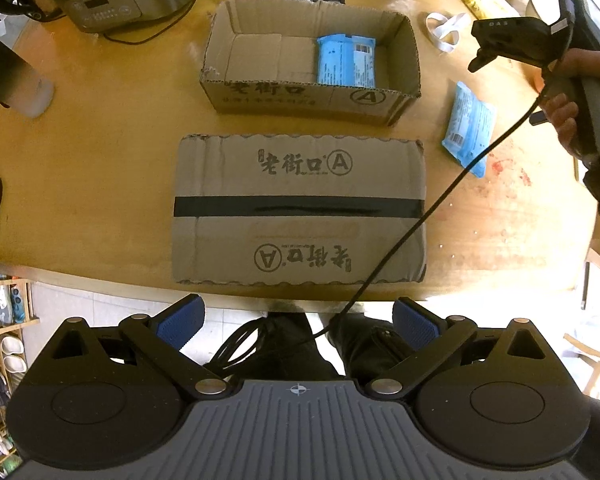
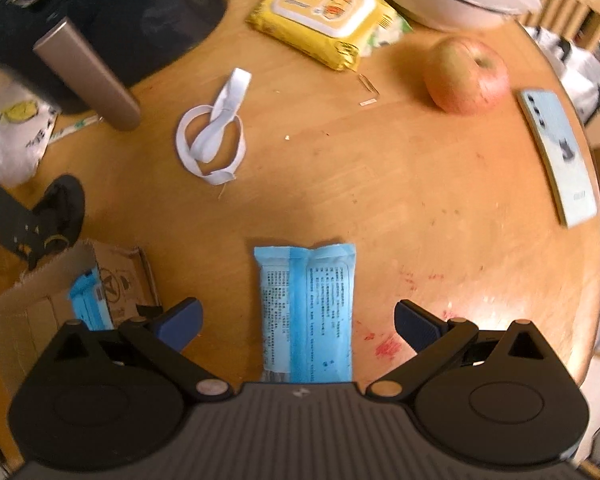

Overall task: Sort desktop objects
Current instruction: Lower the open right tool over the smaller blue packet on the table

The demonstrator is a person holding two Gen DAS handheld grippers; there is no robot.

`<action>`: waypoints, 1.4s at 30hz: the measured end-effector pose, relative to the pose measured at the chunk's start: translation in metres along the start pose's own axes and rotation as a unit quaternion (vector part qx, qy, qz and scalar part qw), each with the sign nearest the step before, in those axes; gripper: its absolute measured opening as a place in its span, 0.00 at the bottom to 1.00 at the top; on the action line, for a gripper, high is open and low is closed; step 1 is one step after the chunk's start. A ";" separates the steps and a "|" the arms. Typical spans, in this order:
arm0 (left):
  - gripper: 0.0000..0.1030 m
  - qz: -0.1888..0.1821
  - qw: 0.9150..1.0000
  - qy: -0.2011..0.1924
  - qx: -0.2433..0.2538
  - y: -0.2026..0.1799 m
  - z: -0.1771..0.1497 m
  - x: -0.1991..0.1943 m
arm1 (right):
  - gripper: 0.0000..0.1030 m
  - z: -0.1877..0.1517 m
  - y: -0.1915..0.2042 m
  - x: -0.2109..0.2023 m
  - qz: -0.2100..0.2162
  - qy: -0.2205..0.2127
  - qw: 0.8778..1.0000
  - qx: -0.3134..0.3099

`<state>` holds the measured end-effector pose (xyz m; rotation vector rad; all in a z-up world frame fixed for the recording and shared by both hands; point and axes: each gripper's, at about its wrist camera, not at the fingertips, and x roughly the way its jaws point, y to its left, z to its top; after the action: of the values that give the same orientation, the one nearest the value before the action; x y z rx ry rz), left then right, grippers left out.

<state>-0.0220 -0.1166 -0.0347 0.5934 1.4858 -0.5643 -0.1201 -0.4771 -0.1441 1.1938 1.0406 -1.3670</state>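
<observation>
- Left gripper point(image 1: 298, 322): spread wide, nothing between the blue pads point(image 1: 180, 326), hanging just off the near edge of the wooden worktop point(image 1: 100, 184).
- Straight ahead of it: flat closed cardboard box point(image 1: 298, 208) with a black tape strip across the middle, lying on the worktop.
- Further out past that: open cardboard box point(image 1: 312, 58), one blue packet point(image 1: 346, 60) already lying in its right end.
- Off to the right of the left gripper: second blue packet point(image 1: 468, 128) flat on the worktop, well apart from both boxes.
- Right gripper point(image 2: 298, 326) also spread wide, gripping nothing, held in a hand point(image 1: 580, 92) up above that loose packet in the left wrist view.
- From the right wrist: same loose blue packet point(image 2: 306, 312) sits right between the open fingers, lengthwise along them, near end tucked under the gripper body. Pads clear of it on both sides, not touching.
- Left of the right gripper: corner of the open box point(image 2: 60, 292) with the boxed packet point(image 2: 90, 304) poking into view.
- Ahead of the right gripper, scattered about: loop of white strap point(image 2: 214, 136), yellow wipes pack point(image 2: 324, 16), an apple point(image 2: 466, 76), and a pale blue phone point(image 2: 558, 156) far right near the worktop edge.
- Red smudges point(image 2: 388, 346) on the wood just beside the right finger.
- Right wrist view a bit blurry, so packet print unreadable.
</observation>
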 end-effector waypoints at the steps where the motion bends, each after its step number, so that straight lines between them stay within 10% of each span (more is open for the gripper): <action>1: 1.00 0.000 1.000 0.000 0.000 0.000 0.000 0.000 | 1.00 -0.001 -0.001 0.001 0.001 -0.001 1.000 0.009; 42: 1.00 0.007 1.000 0.002 -0.008 0.005 0.002 0.002 | 1.00 -0.005 -0.001 0.034 -0.028 0.019 0.999 0.012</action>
<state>-0.0169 -0.1145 -0.0365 0.5914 1.4872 -0.5400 -0.1205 -0.4764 -0.1786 1.2204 1.0936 -1.4088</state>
